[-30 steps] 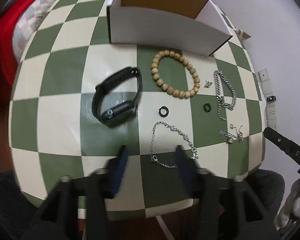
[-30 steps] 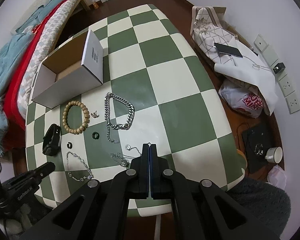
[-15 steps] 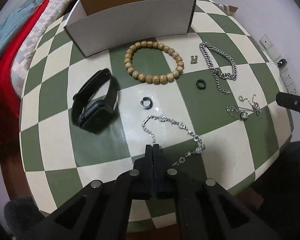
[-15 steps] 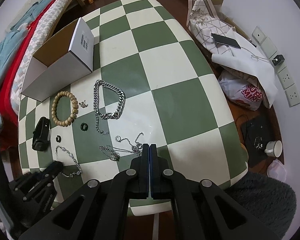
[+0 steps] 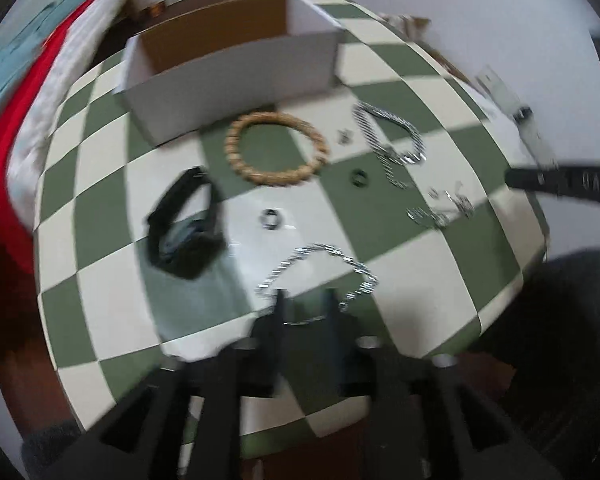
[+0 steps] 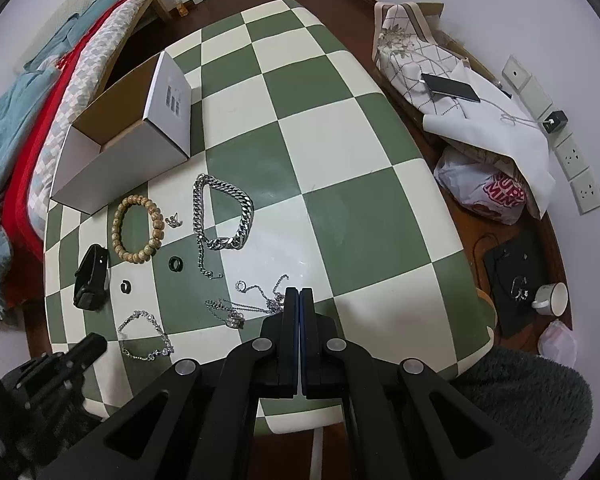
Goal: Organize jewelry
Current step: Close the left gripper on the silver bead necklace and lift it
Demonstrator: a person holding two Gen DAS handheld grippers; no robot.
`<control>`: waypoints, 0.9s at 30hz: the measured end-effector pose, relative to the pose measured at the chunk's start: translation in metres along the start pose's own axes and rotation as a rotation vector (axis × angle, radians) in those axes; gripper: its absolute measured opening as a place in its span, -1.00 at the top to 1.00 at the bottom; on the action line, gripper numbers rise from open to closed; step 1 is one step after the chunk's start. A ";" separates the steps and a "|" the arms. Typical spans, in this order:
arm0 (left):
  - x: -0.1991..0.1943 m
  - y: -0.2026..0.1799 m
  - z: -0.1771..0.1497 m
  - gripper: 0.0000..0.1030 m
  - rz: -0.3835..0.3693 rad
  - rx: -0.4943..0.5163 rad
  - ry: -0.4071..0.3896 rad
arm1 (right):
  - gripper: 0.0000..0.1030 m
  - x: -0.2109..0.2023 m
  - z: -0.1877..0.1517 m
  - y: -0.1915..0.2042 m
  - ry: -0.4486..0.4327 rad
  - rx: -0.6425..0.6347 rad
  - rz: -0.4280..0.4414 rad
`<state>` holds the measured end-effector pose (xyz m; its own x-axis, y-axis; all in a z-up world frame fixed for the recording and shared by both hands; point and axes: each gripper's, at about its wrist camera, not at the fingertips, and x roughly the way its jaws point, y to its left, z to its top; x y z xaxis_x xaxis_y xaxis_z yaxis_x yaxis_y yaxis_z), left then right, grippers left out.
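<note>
Red "MIX"-ending letters mark a plastic bag [image 6: 488,196].

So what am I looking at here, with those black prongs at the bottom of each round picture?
Those prongs are hand-held pinchers; a person holds one in each hand. Each carries a wide-angle camera looking along its fingers, hence two round pictures. The left gripper is open, its fingers either side of a thin silver bracelet. The right gripper is shut, empty, beside a tangled chain. On the checkered table lie a bead bracelet, a heavy chain, a black watch, two dark rings and an open box. Nothing is held.
</note>
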<state>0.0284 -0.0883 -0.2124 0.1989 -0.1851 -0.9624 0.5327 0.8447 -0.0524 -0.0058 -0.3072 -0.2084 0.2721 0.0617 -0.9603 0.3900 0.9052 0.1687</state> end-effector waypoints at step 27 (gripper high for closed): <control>-0.034 0.022 0.016 0.97 -0.061 -0.108 -0.103 | 1.00 -0.014 0.004 0.000 -0.022 0.018 0.052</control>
<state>0.0465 -0.0714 -0.1761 0.2554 -0.2833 -0.9244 0.4558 0.8785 -0.1432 -0.0060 -0.3099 -0.1944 0.3119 0.0986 -0.9450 0.3907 0.8933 0.2222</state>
